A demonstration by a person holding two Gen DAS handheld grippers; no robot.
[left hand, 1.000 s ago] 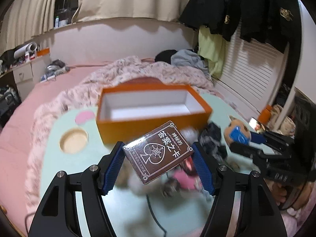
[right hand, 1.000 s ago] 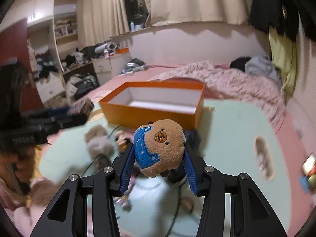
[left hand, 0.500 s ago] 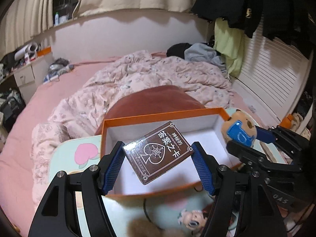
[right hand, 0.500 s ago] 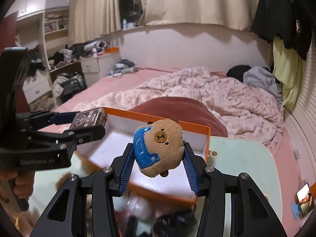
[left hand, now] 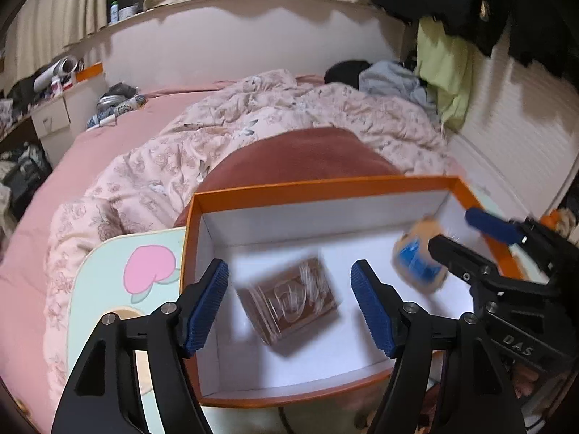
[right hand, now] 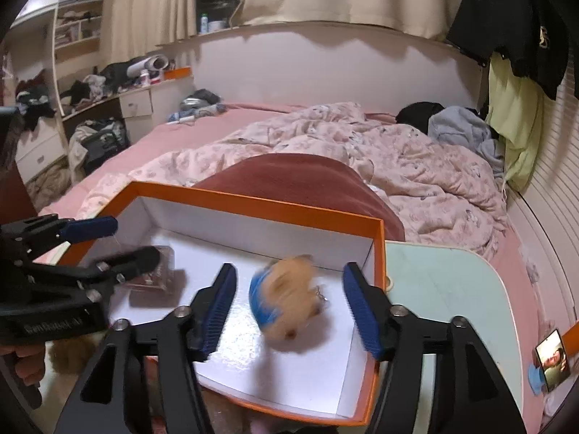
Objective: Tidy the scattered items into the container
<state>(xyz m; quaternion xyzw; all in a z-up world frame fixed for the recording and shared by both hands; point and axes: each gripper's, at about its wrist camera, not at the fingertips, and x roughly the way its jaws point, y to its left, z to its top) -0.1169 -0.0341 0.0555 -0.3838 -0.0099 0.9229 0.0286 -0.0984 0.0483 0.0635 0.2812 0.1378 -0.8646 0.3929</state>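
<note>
Two things drop into the orange box (left hand: 318, 185)

Both grippers, left gripper (left hand: 289, 300) and right gripper (right hand: 289, 298), have just spread their fingers; nothing is held. The stiff card pack (left hand: 289, 302) and soft, light teddy (right hand: 286, 298) tumble inside.
</note>
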